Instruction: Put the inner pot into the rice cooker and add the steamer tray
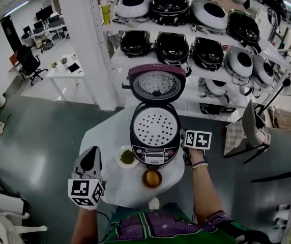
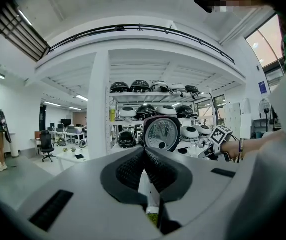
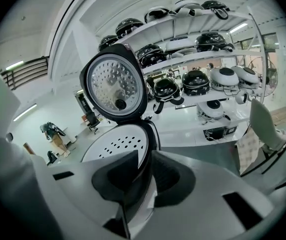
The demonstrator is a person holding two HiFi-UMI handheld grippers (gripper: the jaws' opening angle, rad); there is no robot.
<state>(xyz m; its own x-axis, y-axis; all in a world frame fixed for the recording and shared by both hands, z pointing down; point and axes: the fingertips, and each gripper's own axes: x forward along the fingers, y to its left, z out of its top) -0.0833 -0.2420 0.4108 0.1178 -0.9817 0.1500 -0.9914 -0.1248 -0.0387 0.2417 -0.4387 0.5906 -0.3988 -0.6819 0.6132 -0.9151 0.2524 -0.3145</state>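
Nearest, at 6 o'clock in the head view, is the person's patterned shirt. Left claw hovers at 8 o'clock over the round white bench; its jaws are clenched together with nothing between them. At the centre stands the rice cooker with its lid raised upright at 12 o'clock. The white perforated steamer tray sits flat in the cooker's mouth; the inner pot is not to be seen under it. Right claw is just beside the cooker at 3 o'clock, released: its jaws stand a little apart and only the cooker's edge shows through the gap. Near the cooker's front lie a small plate with something green and a bowl. Behind, a shelf rack carries many rice cookers.
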